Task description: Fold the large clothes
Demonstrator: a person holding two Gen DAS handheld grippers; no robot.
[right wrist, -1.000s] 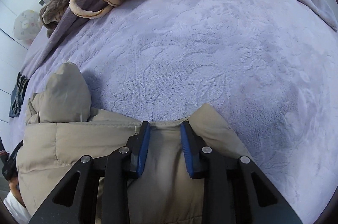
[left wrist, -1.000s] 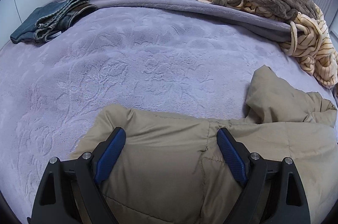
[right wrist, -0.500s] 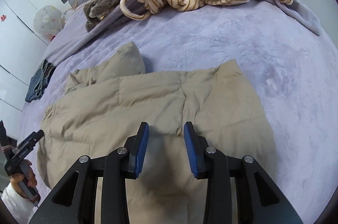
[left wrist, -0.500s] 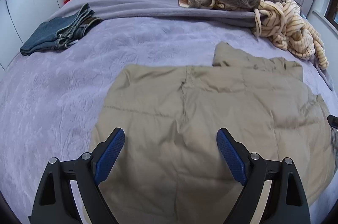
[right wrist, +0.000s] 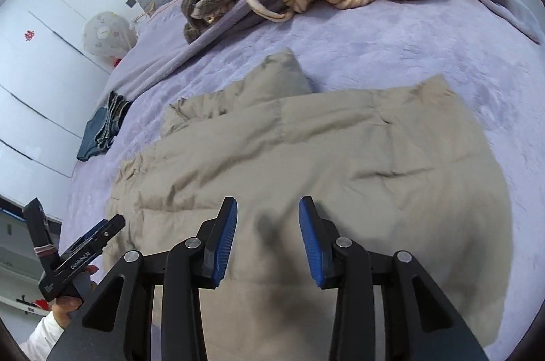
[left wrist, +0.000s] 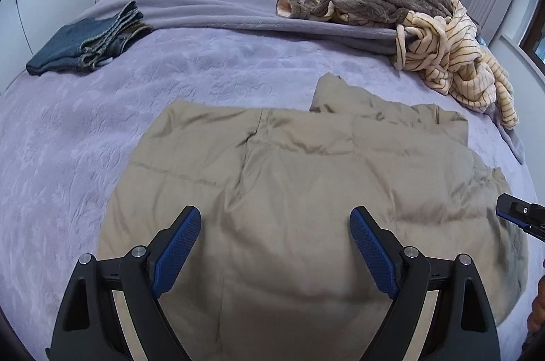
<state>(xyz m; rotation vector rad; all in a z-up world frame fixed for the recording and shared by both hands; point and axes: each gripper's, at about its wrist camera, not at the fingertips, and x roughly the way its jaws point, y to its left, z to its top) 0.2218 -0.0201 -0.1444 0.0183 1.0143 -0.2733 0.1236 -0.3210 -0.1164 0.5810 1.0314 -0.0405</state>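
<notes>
The fingers (left wrist: 371, 245) of both grippers are apart and hold nothing, above the beige padded jacket (left wrist: 306, 190). It lies folded over on the bed (left wrist: 102, 122). Beyond the jacket, the striped robe (left wrist: 453, 61) waits unfolded; the jeans (left wrist: 85, 45) look folded.

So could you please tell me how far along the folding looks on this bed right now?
Done: the jeans sit folded near the bed's far left corner, and the tan padded jacket lies doubled over on the purple bedspread. In hand: nothing; the left gripper and right gripper hover over the jacket with jaws apart and empty. Left: perhaps another jacket fold, then the striped robe and brown robe, both in a heap.
</notes>
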